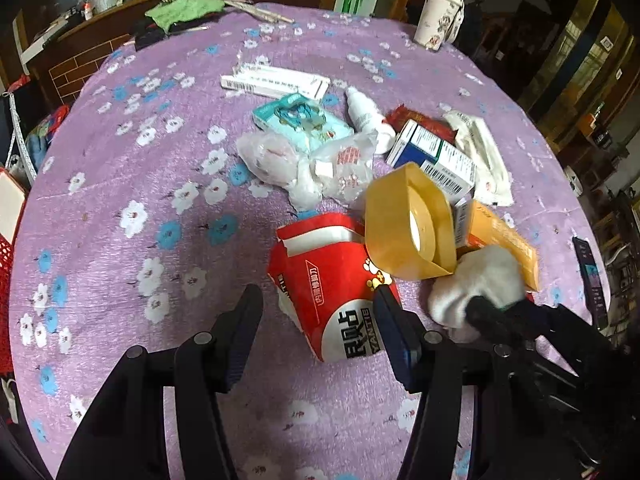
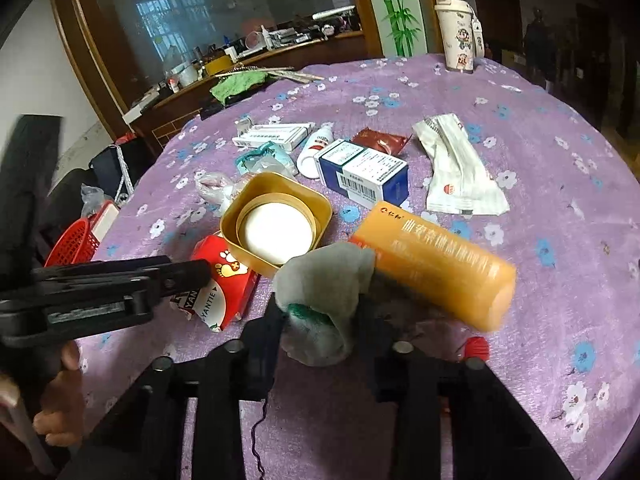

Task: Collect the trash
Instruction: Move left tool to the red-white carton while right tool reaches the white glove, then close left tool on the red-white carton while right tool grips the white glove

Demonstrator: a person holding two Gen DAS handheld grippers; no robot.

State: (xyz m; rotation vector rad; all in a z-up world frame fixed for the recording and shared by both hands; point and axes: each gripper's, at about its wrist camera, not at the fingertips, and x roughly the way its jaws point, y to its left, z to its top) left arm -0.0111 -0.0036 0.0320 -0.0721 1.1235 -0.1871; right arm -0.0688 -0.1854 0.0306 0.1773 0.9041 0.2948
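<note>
A red box marked YANTIE [image 1: 324, 280] lies tilted on the purple flowered cloth [image 1: 140, 160]. My left gripper [image 1: 318, 294] straddles it: the right finger lies against the box's edge, and a strip of cloth shows between the left finger and the box. A yellow square lid [image 1: 408, 220] leans on the box's far end. My right gripper [image 2: 320, 320] is shut on a crumpled grey-white wad [image 2: 324, 280] with a green patch. An orange box [image 2: 432, 264], blurred, lies just right of the wad. The left gripper [image 2: 180, 276] appears from the side, tip at the red box [image 2: 224, 284].
Beyond lie a blue-and-white box [image 2: 364, 176], a white bottle [image 2: 316, 152], a white wrapper [image 2: 456, 168], a long white box [image 2: 272, 136], a teal packet [image 1: 300, 120] and clear plastic bags [image 1: 312, 164]. A lidded cup [image 2: 458, 36] stands at the far edge. A red basket [image 2: 76, 240] sits off the table, left.
</note>
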